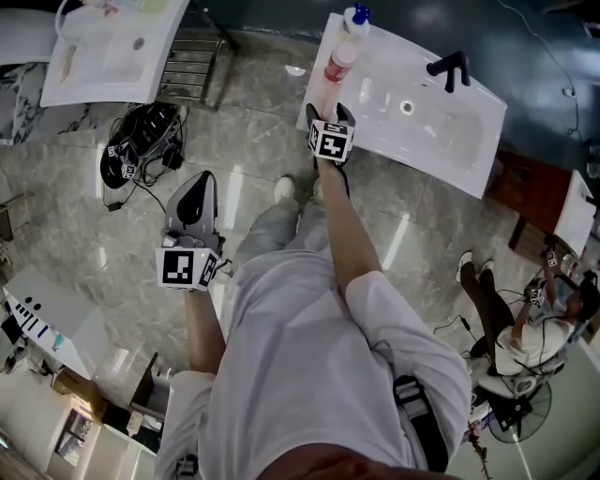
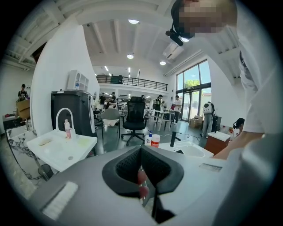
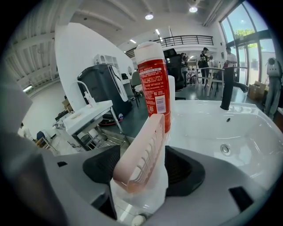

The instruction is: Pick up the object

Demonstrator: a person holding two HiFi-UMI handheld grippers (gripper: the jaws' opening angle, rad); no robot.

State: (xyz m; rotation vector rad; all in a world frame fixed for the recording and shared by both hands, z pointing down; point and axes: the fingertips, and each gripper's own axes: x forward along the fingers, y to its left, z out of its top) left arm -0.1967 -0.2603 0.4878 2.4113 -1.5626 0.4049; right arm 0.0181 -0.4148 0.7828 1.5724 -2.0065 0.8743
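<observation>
The right gripper (image 1: 330, 112) is clamping its jaws on a pale pink slatted plastic soap dish (image 3: 142, 150), which is standing on edge between the pads and leaning toward 1 o'clock in the right gripper view. In the head view the dish is showing at the left edge of the white ceramic basin (image 1: 441, 131), at 12 o'clock from the gripper. A red-labelled cylindrical bottle with a white cap (image 3: 152, 84) is standing just beyond it, also at 12 o'clock, with a blue-topped white bottle (image 1: 356, 17) behind. A black tap (image 1: 450, 67) is rising at 2 o'clock. The left gripper (image 1: 197, 187) is hanging over the glossy marble floor (image 1: 244, 122) at 9 o'clock, jaws together and carrying nothing
</observation>
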